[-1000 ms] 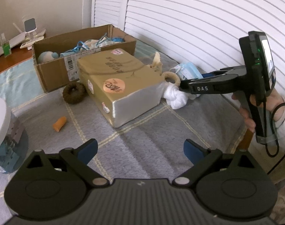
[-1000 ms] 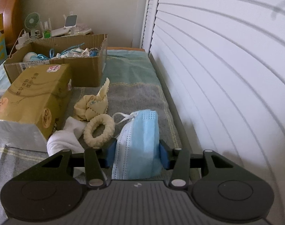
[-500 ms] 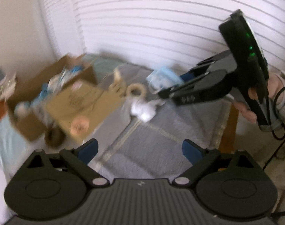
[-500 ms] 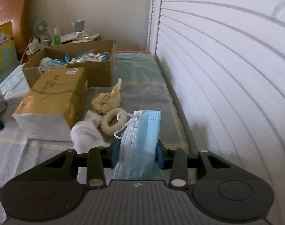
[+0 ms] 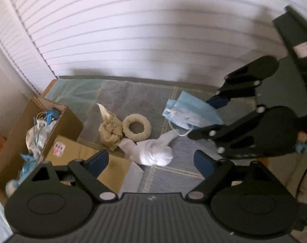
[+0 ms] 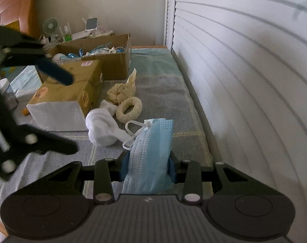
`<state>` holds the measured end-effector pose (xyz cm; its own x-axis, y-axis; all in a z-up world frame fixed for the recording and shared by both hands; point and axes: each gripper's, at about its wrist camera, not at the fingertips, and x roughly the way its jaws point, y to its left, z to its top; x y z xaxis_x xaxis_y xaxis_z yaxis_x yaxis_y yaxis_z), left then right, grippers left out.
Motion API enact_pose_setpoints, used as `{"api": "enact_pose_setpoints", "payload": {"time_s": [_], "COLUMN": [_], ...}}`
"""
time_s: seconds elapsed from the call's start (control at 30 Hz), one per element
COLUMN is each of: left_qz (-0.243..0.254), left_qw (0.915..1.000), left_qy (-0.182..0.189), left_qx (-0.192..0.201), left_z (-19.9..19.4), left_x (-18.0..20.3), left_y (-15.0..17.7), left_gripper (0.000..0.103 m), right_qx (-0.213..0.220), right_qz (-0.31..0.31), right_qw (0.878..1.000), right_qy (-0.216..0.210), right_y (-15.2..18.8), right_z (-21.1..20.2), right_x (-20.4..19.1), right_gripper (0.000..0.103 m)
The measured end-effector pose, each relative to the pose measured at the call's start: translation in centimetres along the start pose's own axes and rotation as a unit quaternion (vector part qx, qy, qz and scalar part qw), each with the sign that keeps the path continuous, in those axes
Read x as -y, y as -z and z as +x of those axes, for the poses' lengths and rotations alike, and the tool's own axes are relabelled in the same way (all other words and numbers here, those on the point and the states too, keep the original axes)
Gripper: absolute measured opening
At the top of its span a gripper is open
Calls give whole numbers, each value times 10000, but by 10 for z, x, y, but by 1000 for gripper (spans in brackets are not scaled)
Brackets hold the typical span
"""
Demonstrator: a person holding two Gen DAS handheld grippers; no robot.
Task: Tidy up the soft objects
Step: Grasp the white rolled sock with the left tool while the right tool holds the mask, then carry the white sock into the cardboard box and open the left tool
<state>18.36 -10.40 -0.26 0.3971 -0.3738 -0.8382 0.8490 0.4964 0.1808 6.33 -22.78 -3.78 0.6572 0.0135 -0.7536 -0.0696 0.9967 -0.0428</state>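
Clamped between the blue pads of the right gripper [image 6: 147, 169] is a light blue face mask [image 6: 151, 151], which is held clear of the bedding with its white ear loops dangling at the far end. From the left wrist view the same mask [image 5: 191, 112] is seen projecting from the right gripper [image 5: 210, 114], lifted above the grey checked blanket [image 5: 169, 174]. No object is held by the left gripper [image 5: 151, 162] — its jaws are spread wide, and it is poised above a knotted white sock [image 5: 153, 154].

On the blanket, the white sock [image 6: 103, 127] is seen lying against the corner of a closed tan carton [image 6: 68, 95]. Just beyond it a cream ring-shaped scrunchie [image 6: 129, 109] is laid flat, touching the sock, and a crumpled beige cloth [image 6: 121, 93] is bunched just beside the ring on its far side. Behind the carton an open cardboard box [image 6: 113, 60] is placed, in which blue and white soft items are piled. A white louvred door [image 6: 244, 70] runs along the right edge of the bed.

At the far left of the right wrist view a clear jar [image 6: 6, 96] with a white lid is stood on the bedding, and a small orange item — too small to be identified — is partly hidden beside the carton.
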Motion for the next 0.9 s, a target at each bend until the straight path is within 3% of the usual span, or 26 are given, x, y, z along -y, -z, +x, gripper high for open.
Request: {"api": "enact_pose_setpoints", "payload": {"time_s": [0.43,0.7,0.9], "left_qz": [943,946,757], "left_qw": [9923,9905,9927], "left_qy": [298,380,417], "left_qx": [-746,-926,-839], "left_z": [48,61,55], "left_x": [6,6,0], "left_y": [-21,-22,-22], "left_gripper": [75,53,51], "right_qx": [-12,3,36], "right_qz": [95,130,125], "right_qw": [9999,9999,9999], "right_qy": [-86,-108,-65], "right_y": [1,1,0], "right_z": [1,1,-3], "right_x": [4,6,5], "right_gripper": [44,44,44]}}
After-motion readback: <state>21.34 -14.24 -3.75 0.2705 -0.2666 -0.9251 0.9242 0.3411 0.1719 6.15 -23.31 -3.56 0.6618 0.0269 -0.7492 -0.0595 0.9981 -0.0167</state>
